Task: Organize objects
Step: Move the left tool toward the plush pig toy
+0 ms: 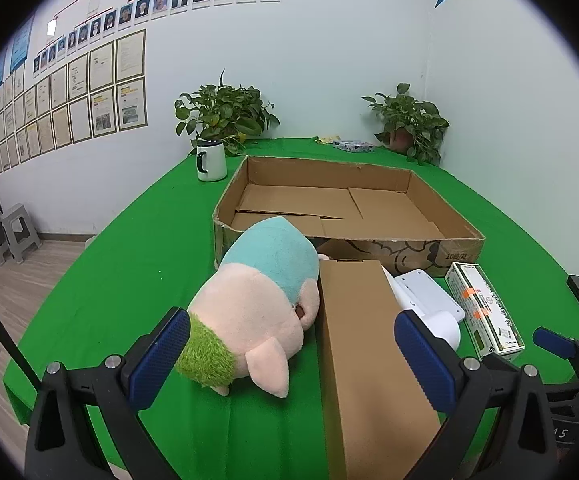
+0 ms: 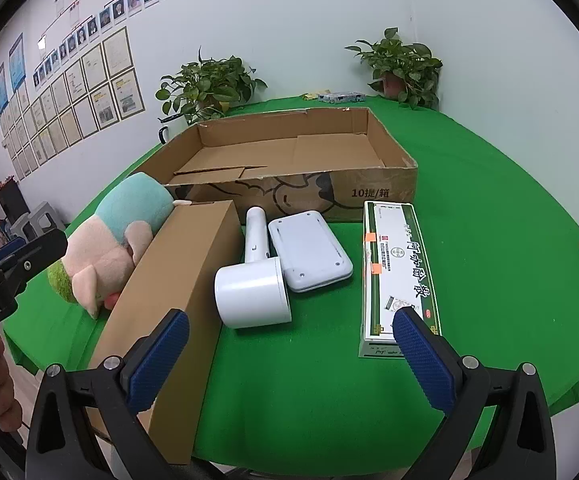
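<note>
Lying on the green desk point(image 2: 489, 208) before the open cardboard tray point(image 2: 377, 188): long brown box point(image 2: 177, 280), long axis toward the tray, plush pig point(image 1: 257, 304) touching its left side. Left gripper point(image 1: 291, 344) and right gripper point(image 2: 291, 344): jaws spread wide, holding nothing.

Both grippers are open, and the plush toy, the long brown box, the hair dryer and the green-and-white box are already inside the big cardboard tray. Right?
Not quite. Both the left gripper and the right gripper are open, but the cardboard tray holds none of them. The plush toy, the long brown box, the hair dryer and the green-and-white box lie on the green table in front of it, as the right wrist view shows.
</note>
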The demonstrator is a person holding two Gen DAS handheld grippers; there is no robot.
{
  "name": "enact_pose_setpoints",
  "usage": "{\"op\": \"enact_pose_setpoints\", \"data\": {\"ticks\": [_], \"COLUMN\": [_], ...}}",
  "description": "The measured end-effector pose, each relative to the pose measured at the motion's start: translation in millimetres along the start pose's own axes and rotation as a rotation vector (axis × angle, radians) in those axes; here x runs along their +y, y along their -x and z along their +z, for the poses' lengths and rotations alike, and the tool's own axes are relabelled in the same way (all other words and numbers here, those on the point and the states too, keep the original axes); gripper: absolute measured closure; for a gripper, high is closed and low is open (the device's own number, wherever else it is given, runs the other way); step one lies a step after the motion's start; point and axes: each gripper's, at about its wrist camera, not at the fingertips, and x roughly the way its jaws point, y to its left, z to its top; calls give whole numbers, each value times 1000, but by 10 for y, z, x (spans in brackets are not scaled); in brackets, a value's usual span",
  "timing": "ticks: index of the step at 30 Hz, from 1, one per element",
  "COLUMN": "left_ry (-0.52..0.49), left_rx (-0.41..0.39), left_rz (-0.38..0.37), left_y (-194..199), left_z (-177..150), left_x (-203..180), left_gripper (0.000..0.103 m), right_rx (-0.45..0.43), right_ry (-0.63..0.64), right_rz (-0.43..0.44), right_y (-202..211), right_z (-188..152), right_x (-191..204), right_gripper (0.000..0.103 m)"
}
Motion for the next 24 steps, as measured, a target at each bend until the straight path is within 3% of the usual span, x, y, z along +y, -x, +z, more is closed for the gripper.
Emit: {"op": "enact_pose_setpoints", "data": {"ticks": [10, 24], "left_ry": [-7, -26], "left_rx": [-14, -5], "left_rz": [14, -39], "left_y": [88, -29], "left_z": [-2, 51], "left_x": [-98, -96], "left_gripper": [1, 1], "right_rx": [-9, 11], "right_ry": [1, -15], "right_rz": [8, -2], "right_y": [155, 164], "right_z": [-68, -88], "right_x": [21, 28], "right_gripper": [0, 0]}}
